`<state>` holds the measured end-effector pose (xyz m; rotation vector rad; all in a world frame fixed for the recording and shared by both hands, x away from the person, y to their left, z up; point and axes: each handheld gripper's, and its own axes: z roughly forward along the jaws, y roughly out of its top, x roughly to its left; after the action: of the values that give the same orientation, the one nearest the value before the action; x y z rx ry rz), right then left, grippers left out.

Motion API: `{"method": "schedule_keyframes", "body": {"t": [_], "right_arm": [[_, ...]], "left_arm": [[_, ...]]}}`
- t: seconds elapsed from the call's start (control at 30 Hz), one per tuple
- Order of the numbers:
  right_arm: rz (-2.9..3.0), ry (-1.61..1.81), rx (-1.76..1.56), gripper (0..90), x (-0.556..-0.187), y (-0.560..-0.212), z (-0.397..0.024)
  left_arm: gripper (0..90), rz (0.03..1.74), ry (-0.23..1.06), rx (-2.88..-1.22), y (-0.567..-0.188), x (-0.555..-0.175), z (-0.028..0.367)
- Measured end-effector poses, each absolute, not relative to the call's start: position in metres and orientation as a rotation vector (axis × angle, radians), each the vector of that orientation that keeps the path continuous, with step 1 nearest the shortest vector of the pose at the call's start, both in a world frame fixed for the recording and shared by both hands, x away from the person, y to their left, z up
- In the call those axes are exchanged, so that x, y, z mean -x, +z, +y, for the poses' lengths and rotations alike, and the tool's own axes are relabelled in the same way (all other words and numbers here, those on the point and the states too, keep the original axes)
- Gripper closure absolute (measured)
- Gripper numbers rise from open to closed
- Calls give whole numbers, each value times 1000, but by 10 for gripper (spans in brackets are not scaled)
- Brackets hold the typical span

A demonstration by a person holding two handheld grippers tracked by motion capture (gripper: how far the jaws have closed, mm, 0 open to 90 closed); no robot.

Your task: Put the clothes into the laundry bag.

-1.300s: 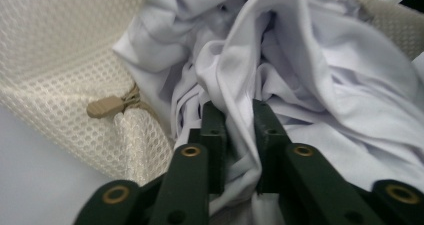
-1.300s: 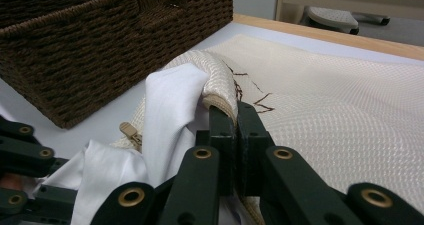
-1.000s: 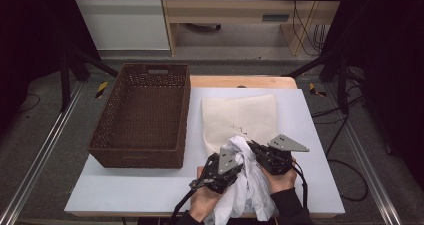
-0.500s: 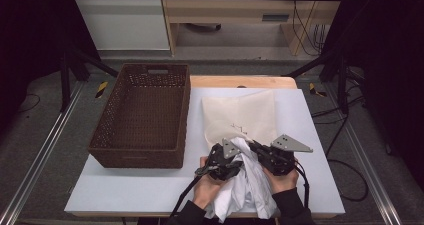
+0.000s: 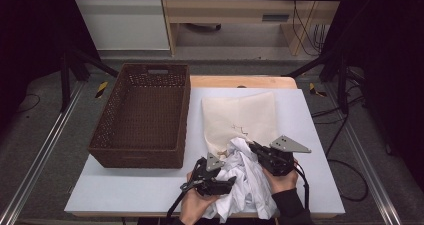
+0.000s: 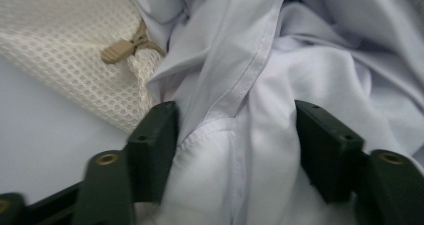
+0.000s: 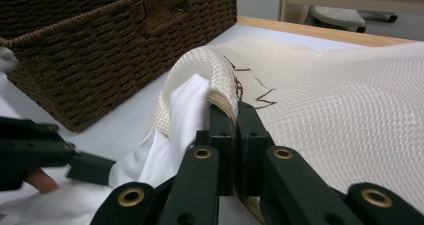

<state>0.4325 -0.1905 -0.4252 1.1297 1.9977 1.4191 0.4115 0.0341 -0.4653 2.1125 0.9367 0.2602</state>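
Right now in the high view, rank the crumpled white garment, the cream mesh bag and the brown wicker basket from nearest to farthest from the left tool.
1. Crumpled white garment: lies between the left tool's spread jaws, at the table's near edge.
2. Cream mesh bag: just beyond, toward the table's middle.
3. Brown wicker basket: farthest, far left.

Surroundings of the work surface — non-task items.
A dark brown woven basket (image 5: 142,115) stands on the left half of the white tabletop (image 5: 310,150), its cut-out handle at the far wall. Beyond the far edge lies a wooden board (image 5: 240,81) — then grey floor, with a pale wooden cabinet (image 5: 235,15) at the far wall and black cables (image 5: 305,25) to its right.
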Motion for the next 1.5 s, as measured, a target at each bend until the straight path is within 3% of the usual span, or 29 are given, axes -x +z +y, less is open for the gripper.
{"method": "schedule_keyframes", "body": {"t": [0.1,0.13,0.23,0.53,0.7,0.87,0.93,0.97,1.03,1.2,1.43,1.5], "right_arm": [[2003,1417,-1130,878,-433,-426,-190],[2003,1417,-1130,878,-433,-426,-190],[2003,1416,-1130,879,-432,-425,-189],[1991,1438,-1127,880,-429,-421,-187],[1992,1459,-1134,880,-429,-420,-188],[1995,1477,-1122,880,-427,-418,-187],[1989,1485,-1110,880,-425,-416,-186],[1988,1480,-1109,880,-425,-416,-185],[1993,1466,-1107,879,-427,-418,-186],[1983,1440,-1129,879,-429,-421,-191],[1997,1381,-1138,878,-432,-426,-191],[2002,1377,-1143,878,-433,-427,-191]], "left_arm": [[561,928,273,-2123,-464,-411,33],[561,914,276,-2132,-463,-410,32],[709,857,318,-2139,-451,-400,29],[726,730,379,-2099,-412,-385,9],[711,728,406,-2117,-408,-400,-8],[683,783,446,-2190,-429,-428,-18],[652,816,397,-2181,-443,-442,-12],[634,837,301,-2116,-448,-448,0],[579,816,314,-2109,-448,-444,5],[326,797,314,-2081,-440,-426,14],[268,880,349,-2014,-443,-405,50],[266,912,244,-1982,-456,-409,55]]}}
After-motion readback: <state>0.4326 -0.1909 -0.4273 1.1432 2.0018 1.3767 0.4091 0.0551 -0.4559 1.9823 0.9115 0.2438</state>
